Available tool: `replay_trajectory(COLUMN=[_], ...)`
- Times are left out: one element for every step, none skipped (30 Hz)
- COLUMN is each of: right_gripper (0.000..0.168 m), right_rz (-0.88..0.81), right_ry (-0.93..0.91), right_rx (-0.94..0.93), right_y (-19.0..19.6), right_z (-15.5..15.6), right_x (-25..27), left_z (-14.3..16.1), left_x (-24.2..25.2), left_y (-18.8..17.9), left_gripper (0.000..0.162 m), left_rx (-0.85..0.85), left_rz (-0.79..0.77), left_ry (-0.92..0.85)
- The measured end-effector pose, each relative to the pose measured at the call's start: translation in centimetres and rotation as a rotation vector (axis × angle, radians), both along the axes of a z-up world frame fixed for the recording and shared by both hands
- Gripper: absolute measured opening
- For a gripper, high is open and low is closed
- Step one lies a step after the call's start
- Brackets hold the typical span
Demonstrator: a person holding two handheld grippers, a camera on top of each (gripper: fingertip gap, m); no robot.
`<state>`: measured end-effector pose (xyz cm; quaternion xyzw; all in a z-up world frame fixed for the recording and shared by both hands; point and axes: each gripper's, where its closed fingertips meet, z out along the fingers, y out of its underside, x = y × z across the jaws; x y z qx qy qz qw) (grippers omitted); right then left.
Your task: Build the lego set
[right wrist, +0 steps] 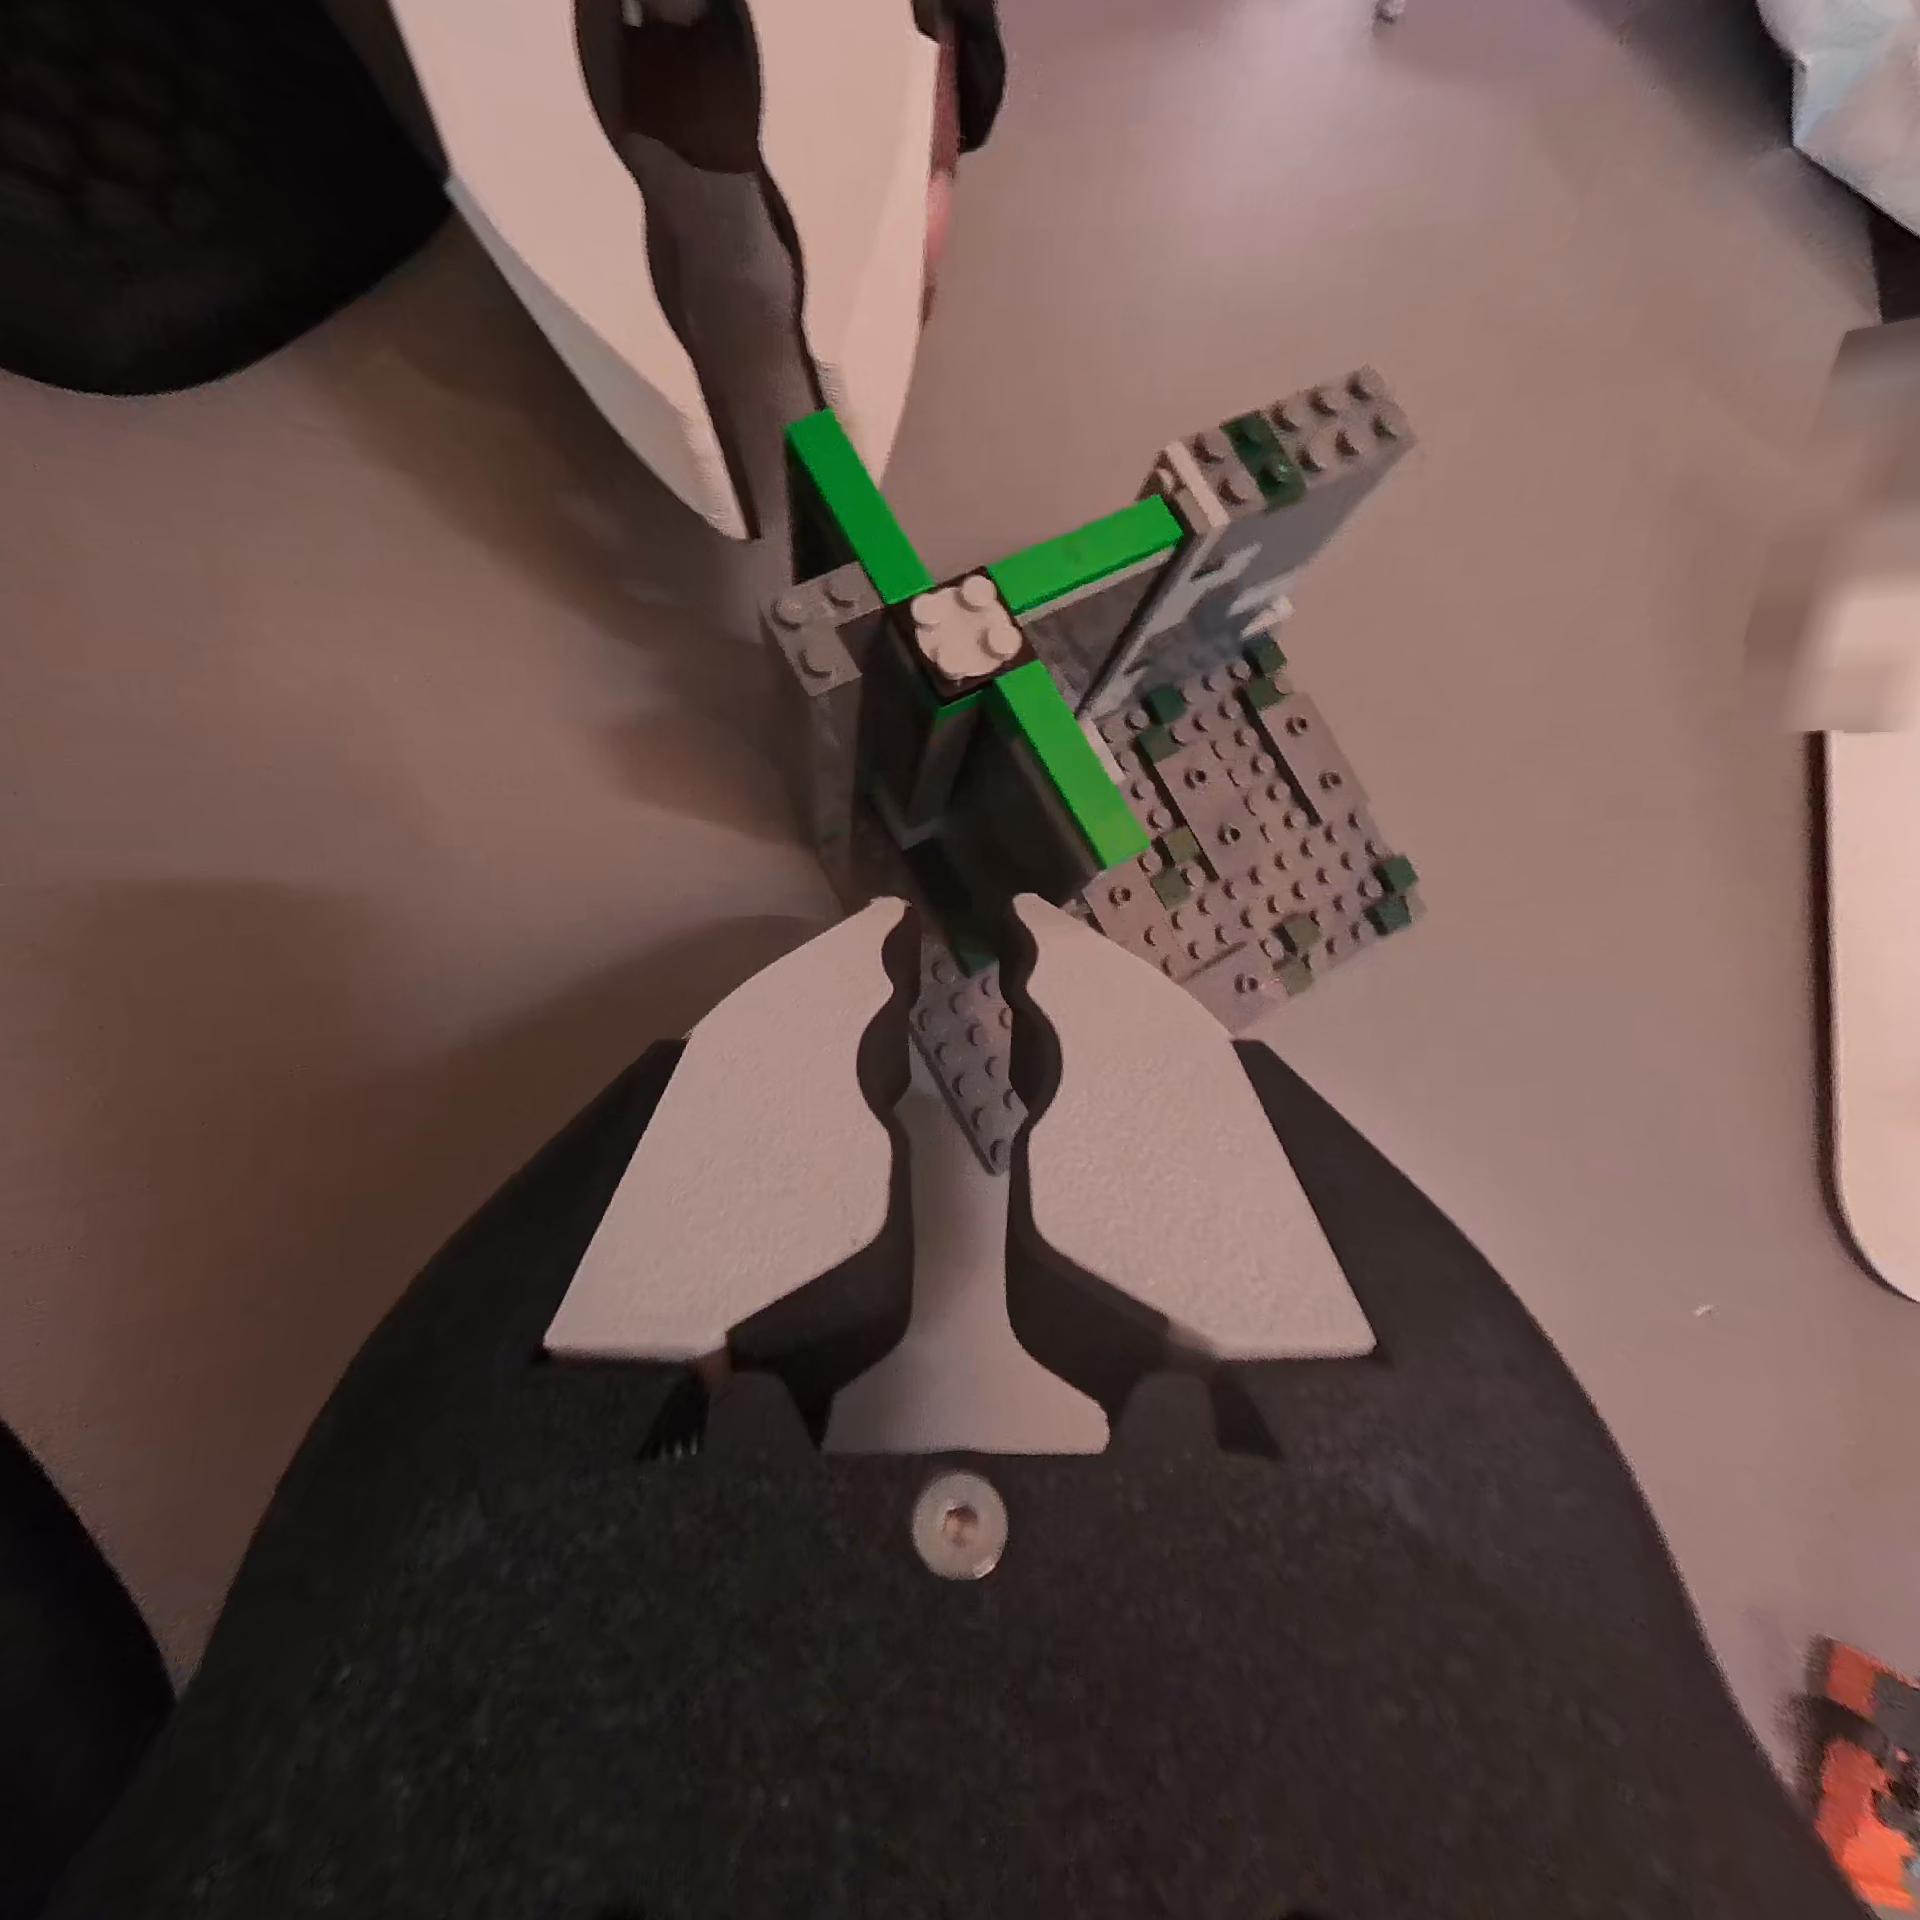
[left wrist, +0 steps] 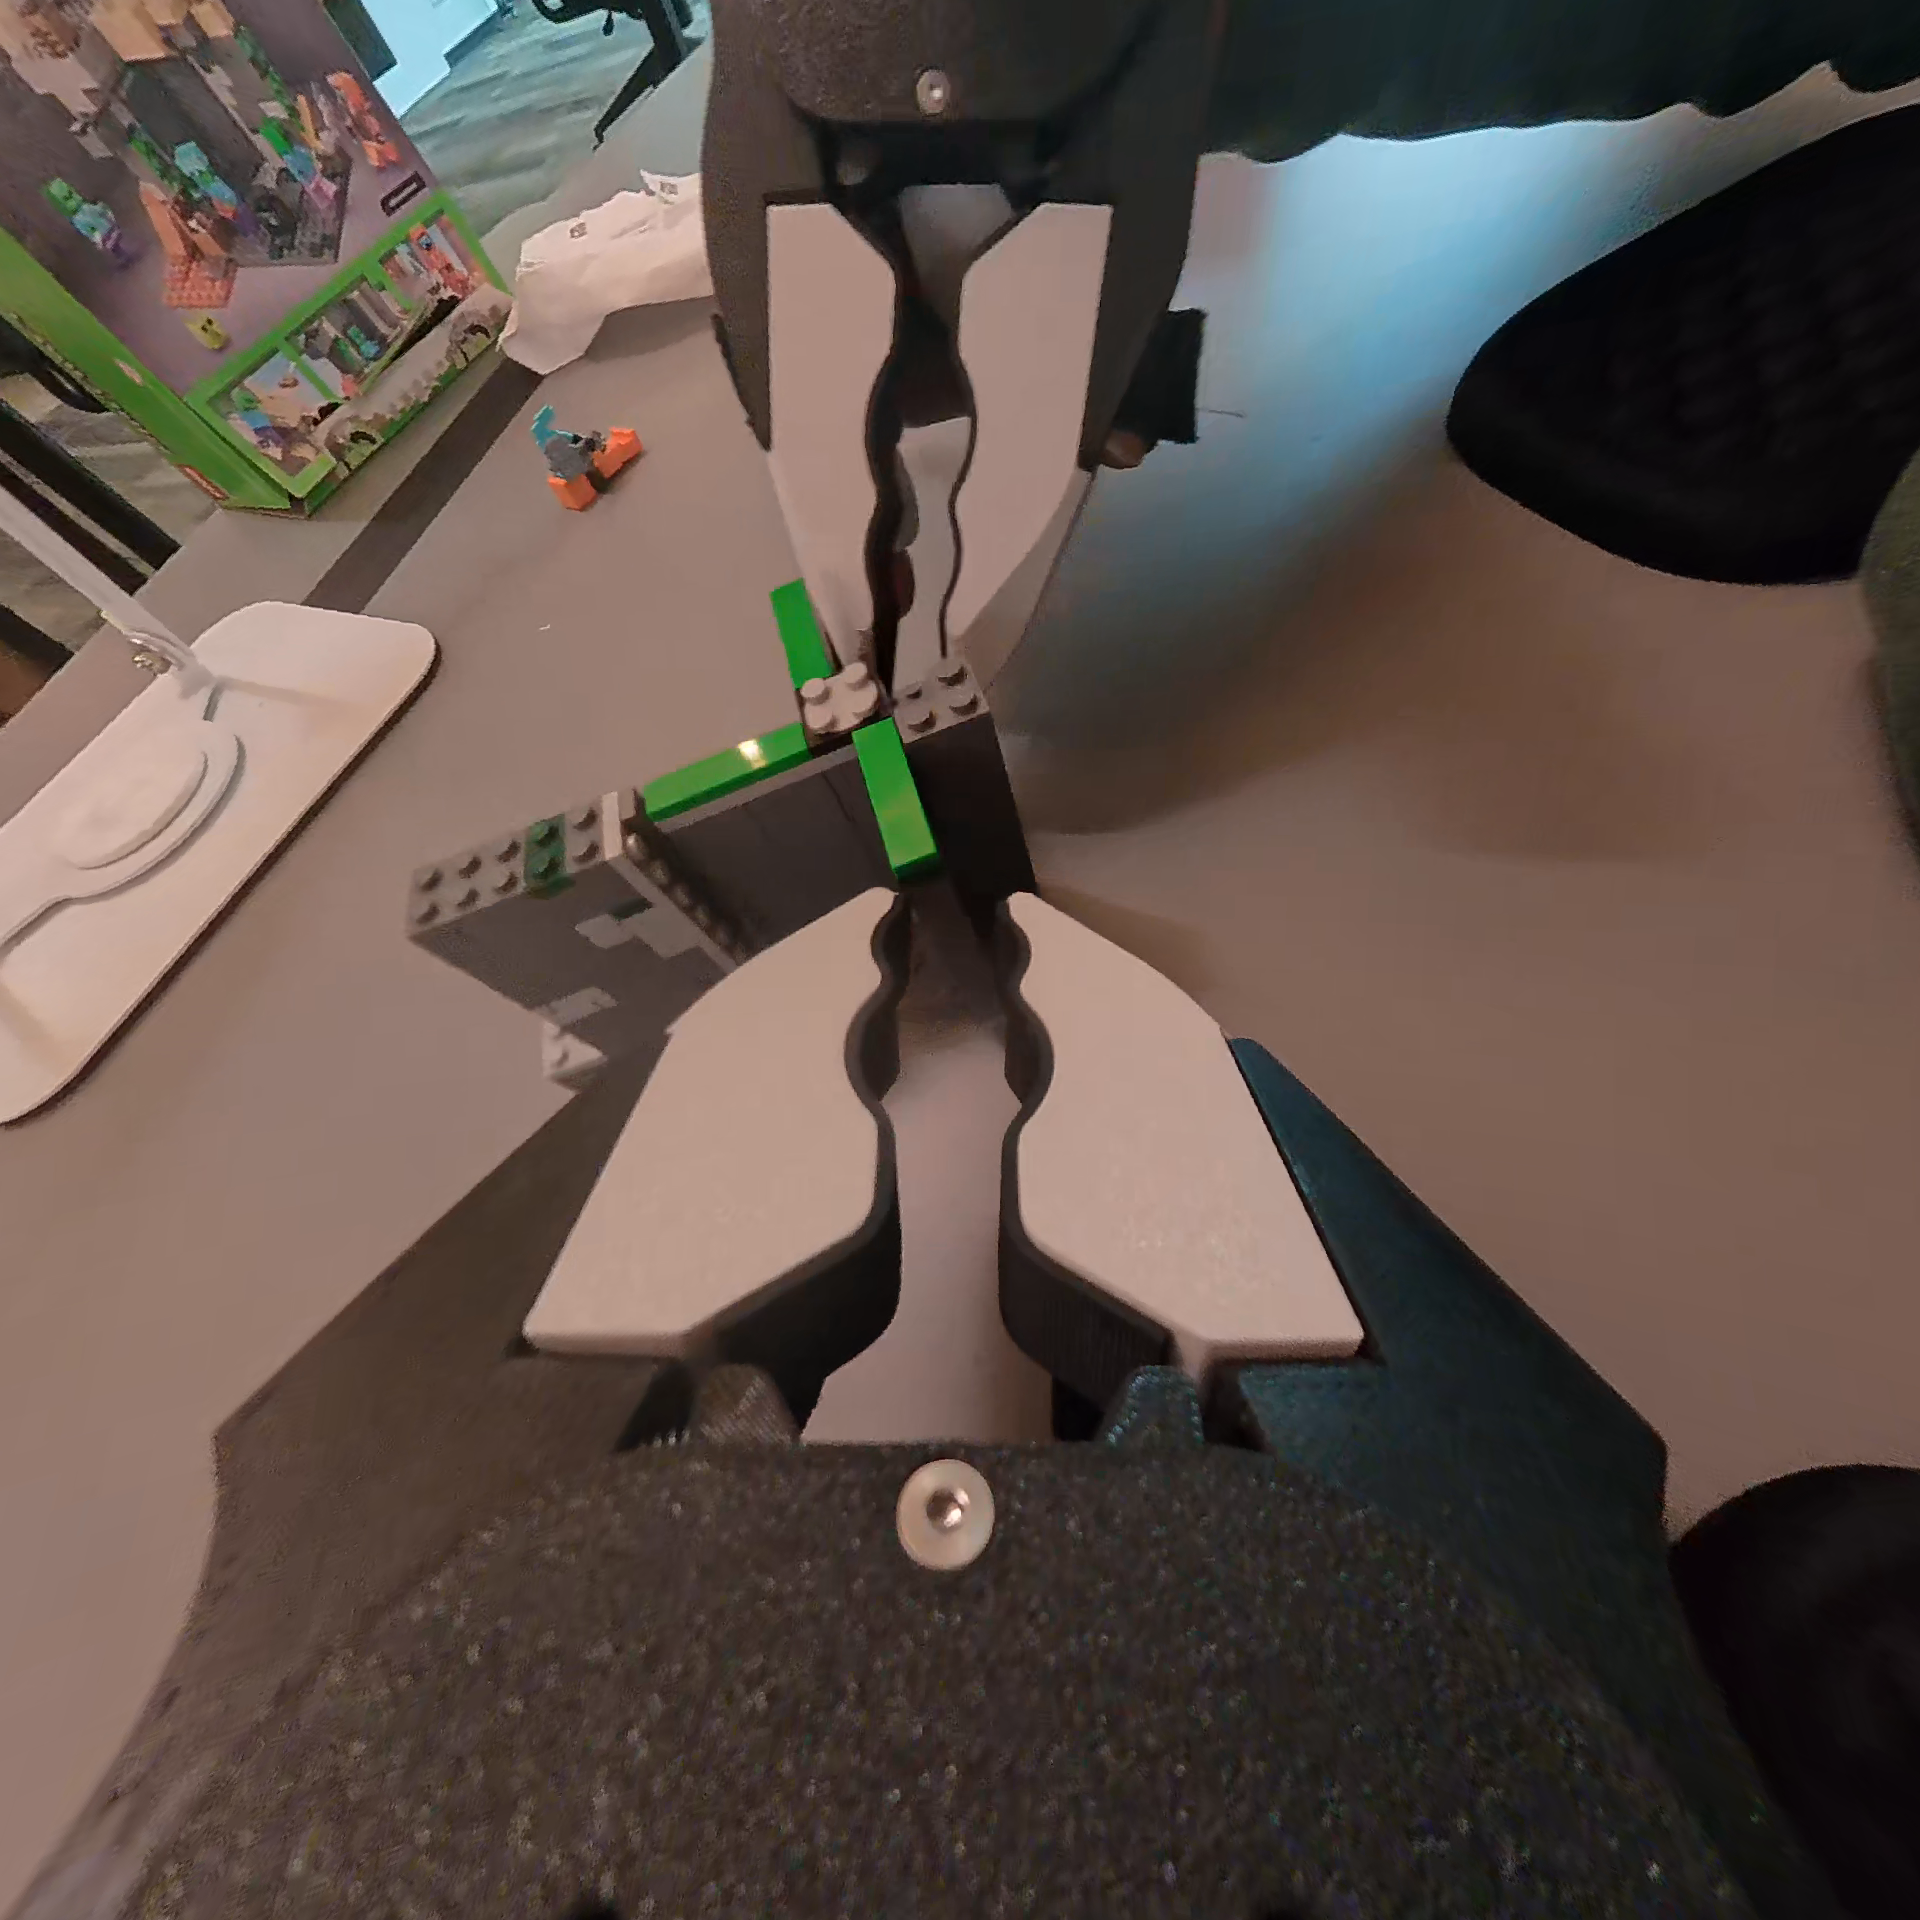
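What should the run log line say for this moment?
stage: assembly | left gripper: shut on lego build | right gripper: shut on same build | green tiles: on top | table: underneath

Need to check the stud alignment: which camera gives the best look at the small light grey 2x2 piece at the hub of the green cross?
The right wrist view: the 2x2 plate is seen top-down, four studs clear. The left wrist view shows it obliquely, smaller.

The left gripper (left wrist: 951,904) covers the near foot of the lego build (left wrist: 790,821), so its grip there cannot be judged. The right gripper (right wrist: 961,909) likewise hides the wall base between its tips. A blurred orange model (right wrist: 1860,1787) and a white stand (right wrist: 1870,997) are cut by the right wrist view's edge.
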<state>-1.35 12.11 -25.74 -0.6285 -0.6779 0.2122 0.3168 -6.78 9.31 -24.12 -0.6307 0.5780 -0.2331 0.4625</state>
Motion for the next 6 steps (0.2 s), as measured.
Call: replay_trajectory(right_gripper=[0.014, 0.015, 0.015, 0.017, 0.017, 0.017], right_rz=[-0.004, -0.011, -0.018, -0.02, -0.02, -0.018], right_ry=[0.001, 0.006, 0.011, 0.013, 0.01, 0.003], right_rx=[0.002, 0.0, -0.001, -0.004, -0.004, -0.002], right_y=[0.19, 0.36, 0.48, 0.47, 0.4, 0.28], right_z=[0.02, 0.06, 0.09, 0.08, 0.04, -0.01], right_x=[0.03, 0.02, -0.03, -0.07, -0.05, 0.06], left_z=[0.04, 0.1, 0.16, 0.22, 0.32, 0.5], left_x=[0.08, 0.18, 0.28, 0.36, 0.38, 0.35], left_y=[-0.16, -0.35, -0.54, -0.69, -0.76, -0.75], left_gripper=[0.015, 0.016, 0.016, 0.016, 0.016, 0.015], left_rx=[-0.003, -0.008, -0.014, -0.018, -0.02, -0.024], left_rz=[-0.004, -0.009, -0.017, -0.024, -0.029, -0.03], left_ry=[-0.002, -0.007, -0.013, -0.018, -0.024, -0.033])
